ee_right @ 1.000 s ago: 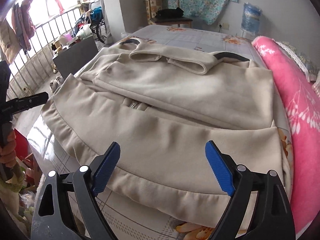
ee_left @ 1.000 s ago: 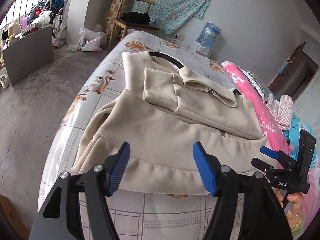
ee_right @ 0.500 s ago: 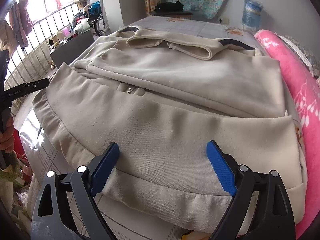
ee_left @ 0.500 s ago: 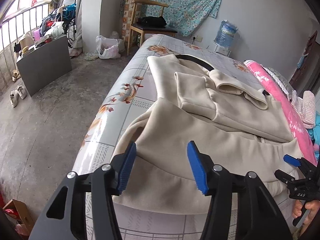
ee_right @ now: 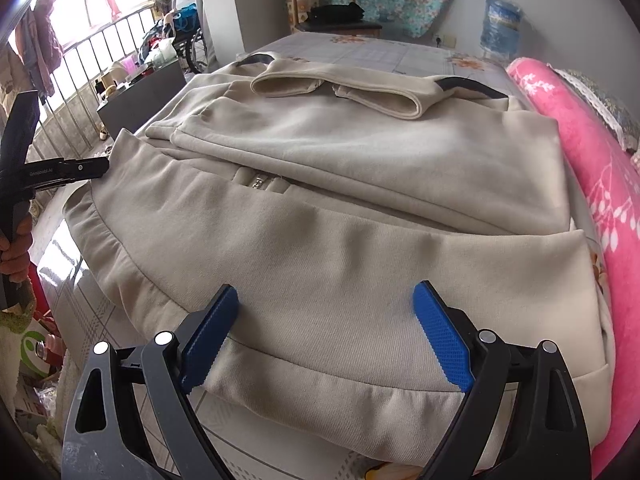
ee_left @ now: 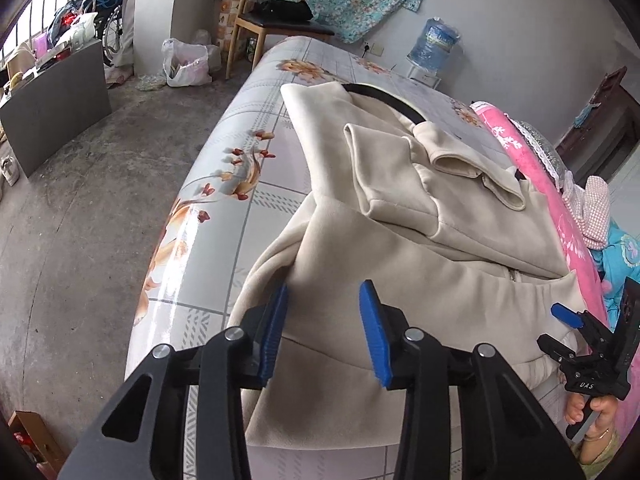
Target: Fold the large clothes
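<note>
A beige zip-up jacket (ee_left: pixel 432 264) lies flat on the bed, sleeves folded over its chest, hem at the near edge; it fills the right wrist view (ee_right: pixel 360 208). My left gripper (ee_left: pixel 324 332) is partly open, its blue pads either side of the jacket's left hem corner, which is raised off the bed; nothing is clamped. My right gripper (ee_right: pixel 324 336) is wide open just above the hem's middle right. It also shows in the left wrist view (ee_left: pixel 576 344). The left gripper shows at the jacket's left edge in the right wrist view (ee_right: pixel 72 172).
The bed (ee_left: pixel 224 200) has a glossy floral tiled cover. A pink blanket (ee_right: pixel 600 184) runs along its right side. Concrete floor (ee_left: pixel 80 216) lies left, with a grey cabinet (ee_left: pixel 56 100), a wooden chair (ee_left: pixel 276 20) and a water bottle (ee_left: pixel 434 44) at the back.
My left gripper moved left along the hem to the jacket's left corner and its jaws narrowed; the fabric there rose. My right gripper moved slightly closer to the hem, staying open.
</note>
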A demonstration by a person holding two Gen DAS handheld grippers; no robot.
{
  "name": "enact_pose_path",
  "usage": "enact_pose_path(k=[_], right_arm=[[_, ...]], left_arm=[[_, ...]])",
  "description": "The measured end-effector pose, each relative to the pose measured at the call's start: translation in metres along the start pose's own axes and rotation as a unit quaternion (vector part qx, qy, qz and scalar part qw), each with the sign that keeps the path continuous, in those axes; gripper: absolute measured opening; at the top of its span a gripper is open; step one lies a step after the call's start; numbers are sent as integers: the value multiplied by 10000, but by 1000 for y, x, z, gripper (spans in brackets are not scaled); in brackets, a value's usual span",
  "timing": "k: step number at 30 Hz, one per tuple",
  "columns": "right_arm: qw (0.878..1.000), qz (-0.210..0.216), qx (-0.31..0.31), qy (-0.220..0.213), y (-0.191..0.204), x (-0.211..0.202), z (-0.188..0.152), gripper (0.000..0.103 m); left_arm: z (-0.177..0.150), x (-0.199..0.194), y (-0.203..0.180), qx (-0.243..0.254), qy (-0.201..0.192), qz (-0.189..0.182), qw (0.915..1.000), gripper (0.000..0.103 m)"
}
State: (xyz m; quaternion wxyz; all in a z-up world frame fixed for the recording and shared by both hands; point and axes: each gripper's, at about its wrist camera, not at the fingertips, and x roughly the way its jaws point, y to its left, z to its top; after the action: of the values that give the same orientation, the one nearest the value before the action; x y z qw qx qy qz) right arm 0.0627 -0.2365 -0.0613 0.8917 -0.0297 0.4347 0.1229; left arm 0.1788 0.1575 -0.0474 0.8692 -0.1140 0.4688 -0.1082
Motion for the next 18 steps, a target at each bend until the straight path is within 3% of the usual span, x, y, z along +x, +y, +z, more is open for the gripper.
enact_pose_path(k=[5, 10, 13, 18], right_arm=[[10000, -7, 4, 24, 0, 0, 1, 85], [10000, -5, -2, 21, -1, 0, 1, 85], [10000, -6, 3, 27, -1, 0, 1, 85], [10000, -7, 1, 23, -1, 0, 1, 85]], left_arm=[[11, 4, -2, 103, 101, -186, 9997, 36], [12, -5, -10, 398, 28, -1007, 9941, 36], [14, 5, -11, 425, 180, -619, 9970, 36], [21, 11, -5, 142, 225, -307, 9992, 36]])
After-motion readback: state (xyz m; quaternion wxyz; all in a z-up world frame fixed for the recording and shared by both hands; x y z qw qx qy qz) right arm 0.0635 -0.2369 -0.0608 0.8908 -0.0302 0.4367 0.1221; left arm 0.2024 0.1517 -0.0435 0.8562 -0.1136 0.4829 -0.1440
